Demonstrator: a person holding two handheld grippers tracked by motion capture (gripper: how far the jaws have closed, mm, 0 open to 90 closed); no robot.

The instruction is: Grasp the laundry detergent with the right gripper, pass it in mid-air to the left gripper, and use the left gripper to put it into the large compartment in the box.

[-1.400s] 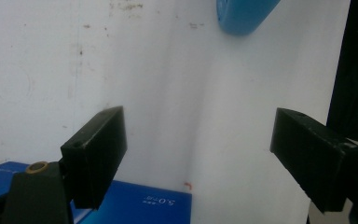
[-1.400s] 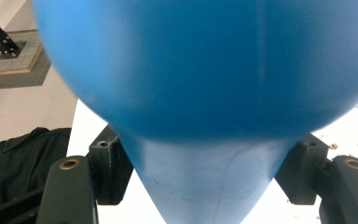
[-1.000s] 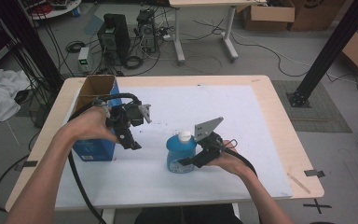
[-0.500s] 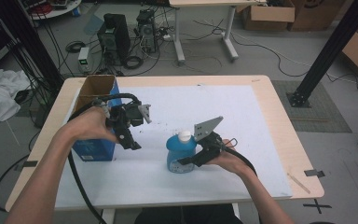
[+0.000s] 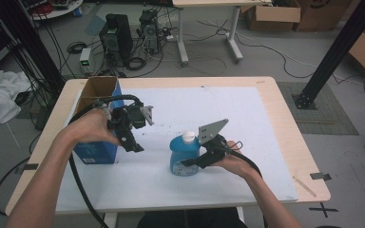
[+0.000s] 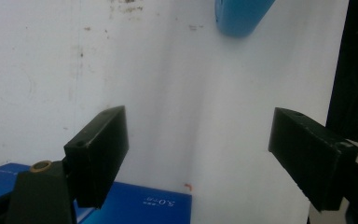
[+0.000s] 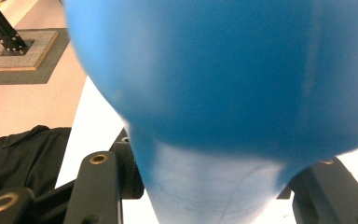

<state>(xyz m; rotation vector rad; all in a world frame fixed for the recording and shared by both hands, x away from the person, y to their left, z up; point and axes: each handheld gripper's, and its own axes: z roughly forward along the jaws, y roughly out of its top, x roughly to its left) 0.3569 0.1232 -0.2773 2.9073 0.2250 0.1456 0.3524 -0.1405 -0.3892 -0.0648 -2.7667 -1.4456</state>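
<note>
The right gripper [image 5: 190, 163], reaching level from the right, has just been closing its fingers and is grasping the smooth rounded blue bottle [image 5: 183, 156] standing mid-desk [image 5: 266, 142]. The left gripper [image 5: 135, 145] is hovering beside the box [image 5: 95, 152], fingers released.

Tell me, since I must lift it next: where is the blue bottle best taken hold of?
Grip the blue bottle around its narrower middle, coming level from its right, where the right tool already closes on it. It stands upright, and the body bulges wider above the jaws, which should stop slipping.
</note>
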